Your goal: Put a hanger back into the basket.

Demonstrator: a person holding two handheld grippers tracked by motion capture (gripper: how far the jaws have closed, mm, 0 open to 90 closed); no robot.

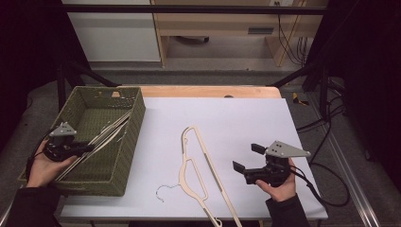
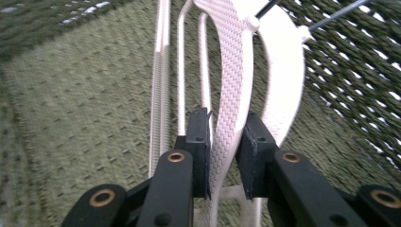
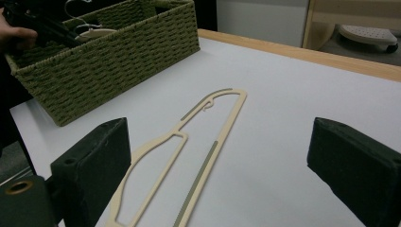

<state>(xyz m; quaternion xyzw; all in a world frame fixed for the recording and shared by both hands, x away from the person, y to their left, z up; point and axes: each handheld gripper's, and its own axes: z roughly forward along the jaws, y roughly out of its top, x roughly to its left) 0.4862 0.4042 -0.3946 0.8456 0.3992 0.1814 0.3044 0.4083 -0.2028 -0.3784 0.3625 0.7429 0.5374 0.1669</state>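
While the olive-green woven rectangular basket (image 1: 124, 137) stands at the left of the white table sheet (image 1: 246, 123), the left gripper (image 1: 80, 149) is lowered inside it from the near-left. Its black jaws are set on either side of a cream, carbon-weave-patterned plastic hanger (image 2: 231, 85); a thin gap seems to be left at the pads, though blur makes that uncertain, so the hanger is judged released or nearly so, laid down among other pale hangers (image 1: 111, 128) resting aslant on the basket floor, presumably so that they stack flat. Right of the basket, near the middle of the sheet, a flat beige hanger with a thin wire hook (image 1: 201, 165) is left lying. Farther right, the right gripper (image 1: 247, 158) is held level above the sheet, jaws spread wide and empty, aimed toward that hanger as if readied for its pickup.
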